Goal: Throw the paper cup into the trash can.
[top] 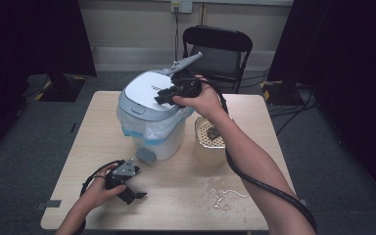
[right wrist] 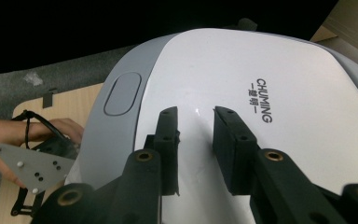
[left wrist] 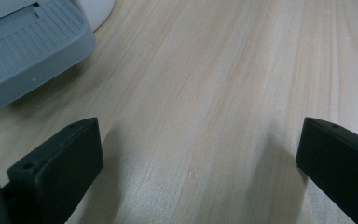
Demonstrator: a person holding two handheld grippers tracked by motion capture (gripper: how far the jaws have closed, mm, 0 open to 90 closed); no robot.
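A staged recording room or lab is suggested rather than a home. A pale wooden table [top: 176, 196] is set on grey carpet [top: 323, 161], flanked by black curtains [top: 352, 49] hung on both sides. Cables [top: 286, 110] are trailed across the floor, and yellow-black tape [top: 267, 88] is seen at stand bases. A black folding chair [top: 218, 51] is placed against a bare wall with a socket [top: 175, 6].
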